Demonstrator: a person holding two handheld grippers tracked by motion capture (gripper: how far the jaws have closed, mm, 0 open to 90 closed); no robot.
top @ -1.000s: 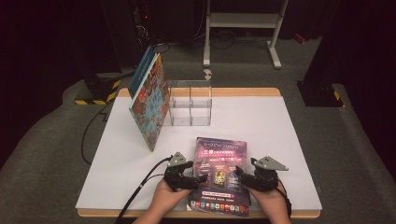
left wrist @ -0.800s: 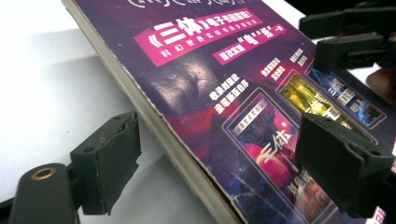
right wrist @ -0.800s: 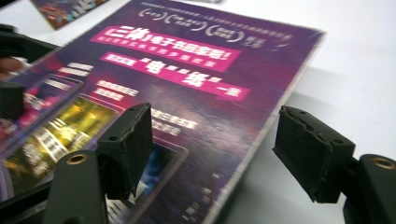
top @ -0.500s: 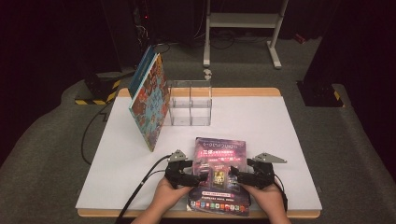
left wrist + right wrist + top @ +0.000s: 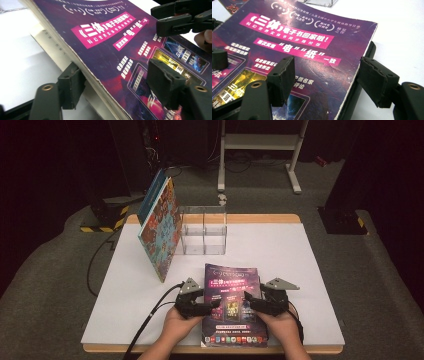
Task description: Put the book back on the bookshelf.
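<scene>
Your two grippers straddle the side edges of the book [image 5: 231, 303], which lies flat at the near edge of the table [image 5: 300, 255]. The left gripper [image 5: 212, 306] has just been closing, one jaw under the raised left edge and one over the cover; from its own view the pads [image 5: 163, 80] look near the paper, but you cannot tell that they bite. The right gripper [image 5: 250, 304] has also just been closing, its jaws spread either side of the right edge with gaps showing.

Lift now and the book may slip — the glossy cover gives little hold, and a shallow bite could catch only the cover so the pages sag or tear. Uneven closing would twist it.

It is a thick purple paperback with pink banners, white lettering and worn, scuffed edges.
</scene>
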